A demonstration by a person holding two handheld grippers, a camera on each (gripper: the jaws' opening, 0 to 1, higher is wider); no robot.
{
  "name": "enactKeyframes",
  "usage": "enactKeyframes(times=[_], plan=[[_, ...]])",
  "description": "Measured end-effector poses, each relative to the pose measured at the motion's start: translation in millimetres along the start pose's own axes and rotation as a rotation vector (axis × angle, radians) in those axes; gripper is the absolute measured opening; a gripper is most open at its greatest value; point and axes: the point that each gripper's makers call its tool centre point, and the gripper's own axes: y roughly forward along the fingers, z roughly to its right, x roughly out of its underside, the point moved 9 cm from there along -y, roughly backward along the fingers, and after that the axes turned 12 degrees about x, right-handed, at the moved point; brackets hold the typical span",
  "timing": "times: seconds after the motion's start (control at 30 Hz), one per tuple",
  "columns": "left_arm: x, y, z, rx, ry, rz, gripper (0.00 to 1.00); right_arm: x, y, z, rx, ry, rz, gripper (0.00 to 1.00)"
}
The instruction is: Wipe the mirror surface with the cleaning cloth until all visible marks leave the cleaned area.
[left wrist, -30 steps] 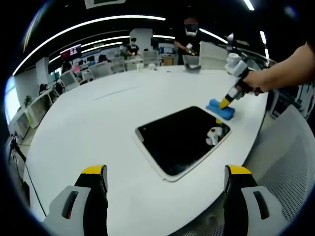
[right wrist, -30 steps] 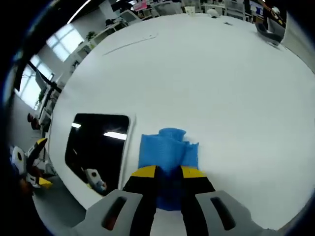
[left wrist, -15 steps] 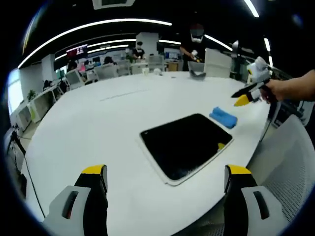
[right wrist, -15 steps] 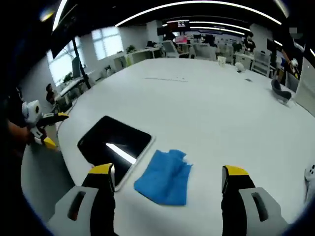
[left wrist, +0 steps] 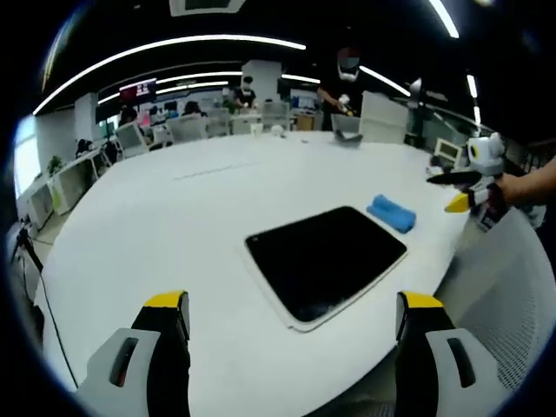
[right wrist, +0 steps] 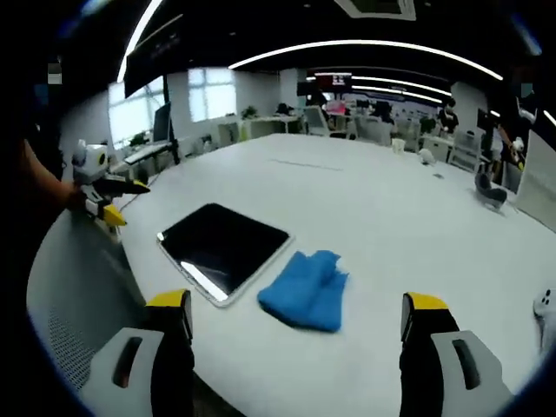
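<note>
— Left gripper view first: what do you have in front of you?

— One mirror, a dark rounded slab with a pale edge, lying flat on the white table. One blue cleaning cloth sits crumpled just beside the mirror's far corner; whether it touches that corner I cannot tell. From my right gripper view I see the same pair: the mirror to the left, the cloth just beside its near right edge, bunched up with a white speck at its top.

— And your tongs?

— Two of them, and neither holds anything. My left gripper has its yellow-tipped jaws spread wide apart at the bottom of its own view, well short of the mirror. My right gripper is likewise gaping, jaws wide either side of the cloth but above the table and not touching it. Each tong also turns up in the other's view: the right one off the table's right edge in my hand, the left one past the table's left edge. Nothing sits between the jaws of either.

— Anything further out?

— A grey perforated chair back near the table edge, long ceiling light strips, and several people at desks in the office beyond.
</note>
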Motion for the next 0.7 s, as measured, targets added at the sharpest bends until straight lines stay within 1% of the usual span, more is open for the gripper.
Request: enactKeyframes(times=[0.03, 0.1, 0.17, 0.3, 0.47, 0.57, 0.7], plan=[[-0.3, -0.1, 0.4, 0.001, 0.002, 0.002, 0.99, 3.3, -0.5, -1.9, -0.01, 0.016, -0.014, 1.0], [-1.0, -0.9, 1.2, -0.001, -0.009, 0.014, 0.99, 4.8, -1.6, -5.1, -0.022, 0.022, -0.022, 1.0], [-0.7, -2.6, 0.9, -0.016, -0.019, 0.021, 0.99, 3.1, -5.2, -10.7, -0.039, 0.001, -0.009, 1.0], [0.1, -3.8, 1.0, -0.021, -0.056, 0.035, 0.99, 2.6, -10.9, -12.0, -0.028, -0.013, -0.012, 1.0], [-1.1, -2.2, 4.1, -0.014, -0.035, 0.038, 0.99, 1.9, -14.6, -9.8, -0.025, -0.014, -0.026, 1.0], [1.3, -1.8, 2.2, -0.016, -0.016, 0.016, 0.99, 2.4, -16.4, -9.9, -0.012, 0.003, -0.027, 1.0], [0.3, -1.5, 3.1, -0.009, 0.002, -0.002, 0.99, 4.3, -14.8, -12.0, 0.0, 0.022, -0.022, 1.0]])
